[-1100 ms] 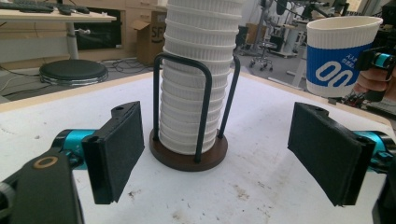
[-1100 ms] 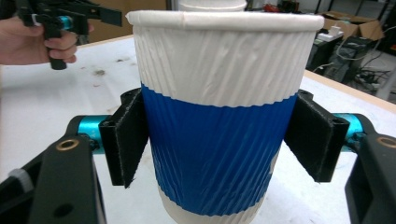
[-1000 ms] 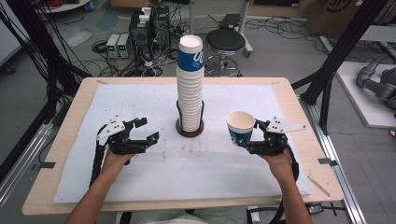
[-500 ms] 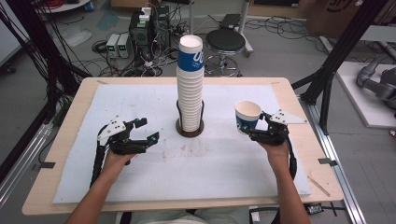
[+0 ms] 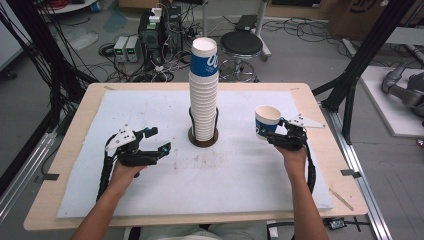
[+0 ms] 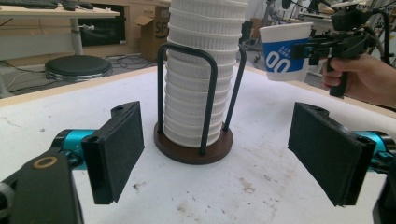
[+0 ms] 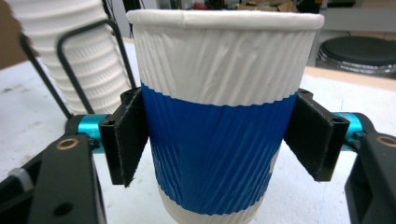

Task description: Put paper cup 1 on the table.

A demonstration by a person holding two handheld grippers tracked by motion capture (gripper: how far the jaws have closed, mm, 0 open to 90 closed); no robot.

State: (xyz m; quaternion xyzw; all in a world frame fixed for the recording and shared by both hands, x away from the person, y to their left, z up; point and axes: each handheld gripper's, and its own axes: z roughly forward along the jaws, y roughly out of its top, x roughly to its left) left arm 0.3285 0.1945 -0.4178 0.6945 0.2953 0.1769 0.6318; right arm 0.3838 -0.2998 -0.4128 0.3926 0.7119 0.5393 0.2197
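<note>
High view: the stack (image 5: 203,95) sits mid-frame in a wire holder (image 5: 203,134), which I guess keeps it from tipping. At center right, the right gripper (image 5: 271,135) has a cup (image 5: 267,122) lifted off the mat (image 5: 240,175), upright.

Left gripper view: left gripper (image 6: 229,149) gapes wide across the bottom, holding nothing, facing the stack.

Right gripper view: jaws pinch the cup's blue band; can't see inside the cup.

cup (image 7: 219,135) base cropped, stack (image 6: 201,70) top cropped
</note>
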